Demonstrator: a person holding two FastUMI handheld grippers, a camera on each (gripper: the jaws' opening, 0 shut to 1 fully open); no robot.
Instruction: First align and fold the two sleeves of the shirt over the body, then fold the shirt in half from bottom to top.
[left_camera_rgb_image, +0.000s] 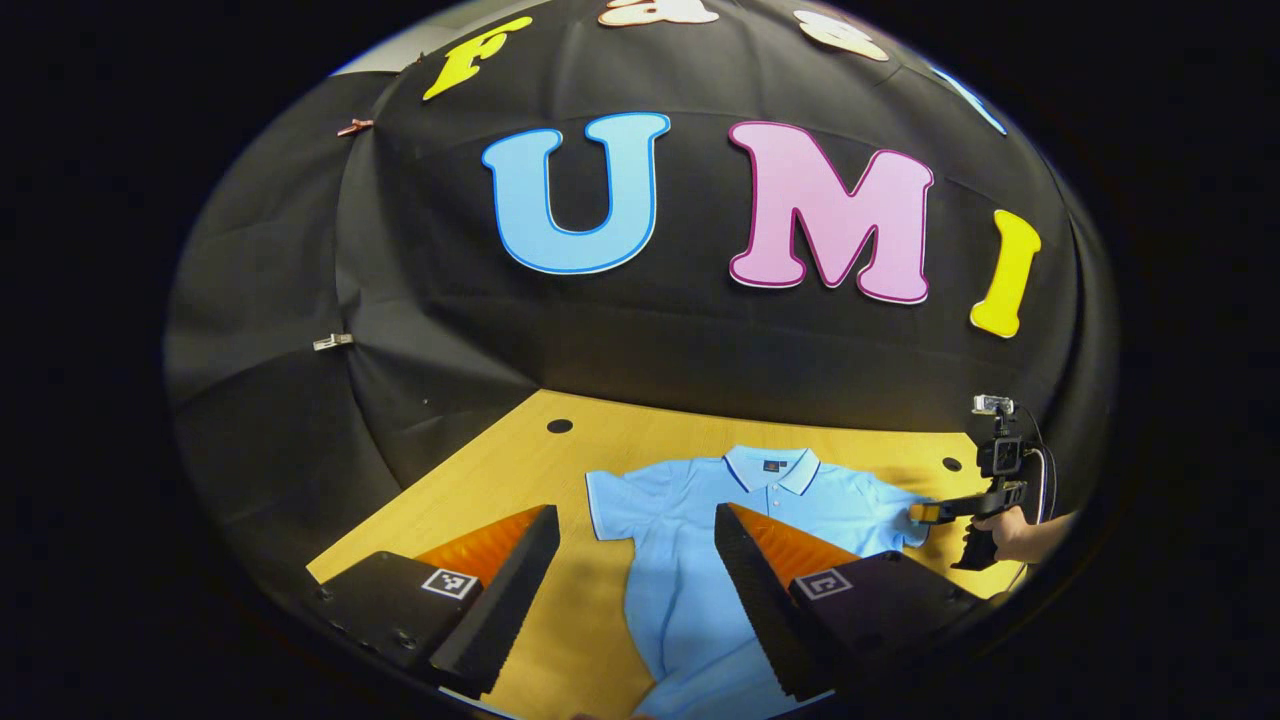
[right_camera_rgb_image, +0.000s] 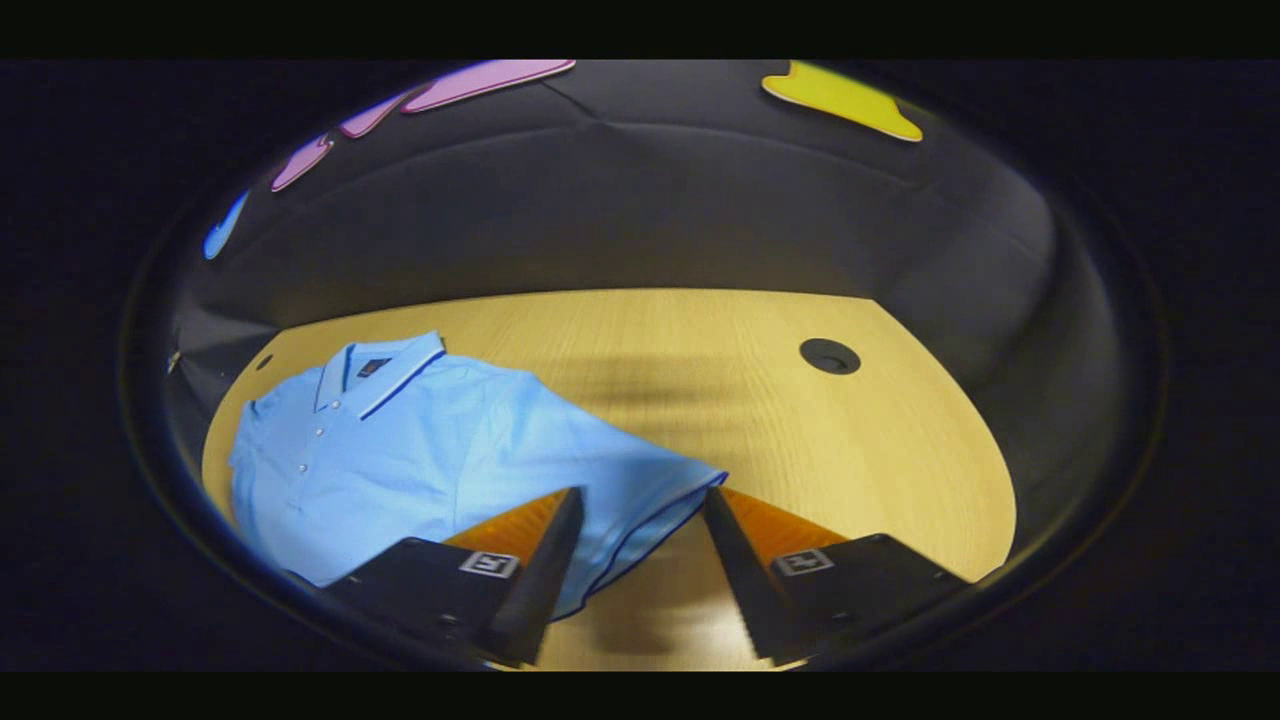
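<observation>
A wooden table (left_camera_rgb_image: 520, 470) is carrying everything, its far edge running along the booth's black wall, with a round hole (right_camera_rgb_image: 829, 355) sitting near its far right corner. A light blue polo shirt (left_camera_rgb_image: 700, 520) is lying flat and face up toward the far edge of the table, collar (left_camera_rgb_image: 772, 468) pointing at the far edge and both short sleeves spread out to the sides.

The left gripper (left_camera_rgb_image: 637, 560) is hovering above the shirt's left sleeve and body with its fingers spread wide apart, gripping nothing.

The right gripper (right_camera_rgb_image: 640, 545) is sitting low at the shirt's right sleeve (right_camera_rgb_image: 640, 480); its fingers are standing open on either side of the sleeve's hem, not pressing on it. In the left gripper view this same gripper (left_camera_rgb_image: 925, 513) is reaching in from the table's right edge, its tip just at the sleeve end, with a hand (left_camera_rgb_image: 1020, 535) holding its grip.
</observation>
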